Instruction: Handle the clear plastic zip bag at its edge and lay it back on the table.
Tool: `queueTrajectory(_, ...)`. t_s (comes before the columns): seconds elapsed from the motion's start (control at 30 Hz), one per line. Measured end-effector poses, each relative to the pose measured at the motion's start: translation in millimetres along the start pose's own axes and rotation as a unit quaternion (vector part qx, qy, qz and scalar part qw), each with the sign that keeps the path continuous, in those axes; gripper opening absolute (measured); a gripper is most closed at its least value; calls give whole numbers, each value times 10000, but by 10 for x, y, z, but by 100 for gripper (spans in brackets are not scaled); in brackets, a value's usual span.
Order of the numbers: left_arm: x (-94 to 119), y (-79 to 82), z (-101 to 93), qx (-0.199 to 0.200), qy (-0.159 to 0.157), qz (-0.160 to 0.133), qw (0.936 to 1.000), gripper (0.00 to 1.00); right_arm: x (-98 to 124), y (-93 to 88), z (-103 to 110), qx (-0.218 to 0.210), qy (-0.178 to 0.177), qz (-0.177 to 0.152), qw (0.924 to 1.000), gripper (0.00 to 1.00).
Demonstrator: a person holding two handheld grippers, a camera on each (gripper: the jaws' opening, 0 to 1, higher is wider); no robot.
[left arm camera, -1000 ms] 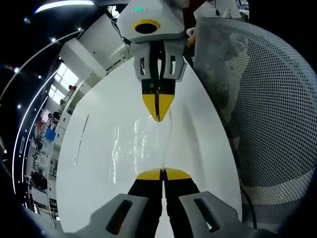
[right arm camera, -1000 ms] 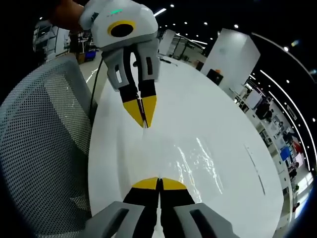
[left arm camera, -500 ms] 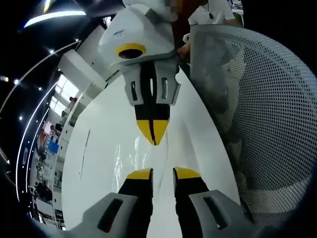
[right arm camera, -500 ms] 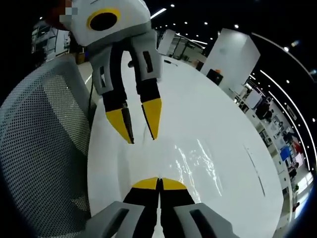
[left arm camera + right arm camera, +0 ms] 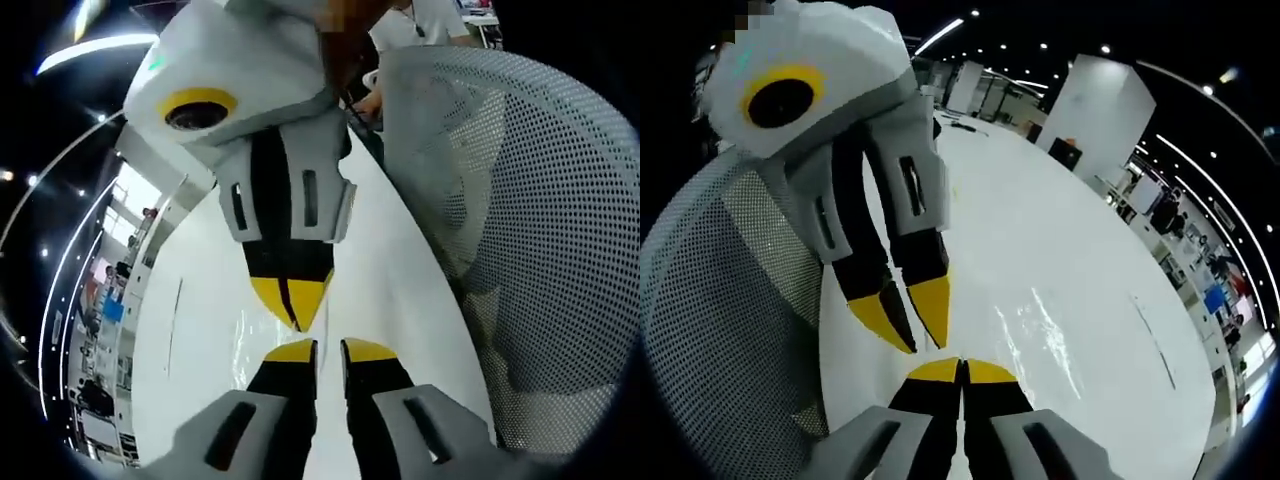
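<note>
The clear bag (image 5: 1055,335) lies flat on the white bench (image 5: 1080,250). You can spot it by its shiny wrinkles. In the right gripper view it spreads away up and to the right of the right gripper (image 5: 961,371). That gripper's fingers are pressed together at the bag's near edge. They look clamped on that edge, but the plastic is too clear to be sure.

The left gripper (image 5: 316,350) has its fingers a little apart, with nothing between them. It sits nose to nose with the right one. In the left gripper view the bag (image 5: 250,340) lies just to the left of the fingertips.

So the right gripper is the one at the bag's edge. A mesh chair (image 5: 530,220) stands beside the bench.
</note>
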State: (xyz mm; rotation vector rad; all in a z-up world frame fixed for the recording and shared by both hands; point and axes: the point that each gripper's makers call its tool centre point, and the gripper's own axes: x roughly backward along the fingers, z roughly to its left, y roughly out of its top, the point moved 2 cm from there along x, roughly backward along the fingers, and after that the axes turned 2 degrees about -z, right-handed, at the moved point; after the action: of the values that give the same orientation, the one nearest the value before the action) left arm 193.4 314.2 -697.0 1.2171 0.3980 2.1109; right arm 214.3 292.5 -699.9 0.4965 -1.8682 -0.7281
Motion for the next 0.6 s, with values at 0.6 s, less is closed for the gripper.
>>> queueTrajectory(0.6, 14, -121, 135, -276, 503, 245, 9981, 1, 267, 408, -376, 96, -817, -463, 9955, 0)
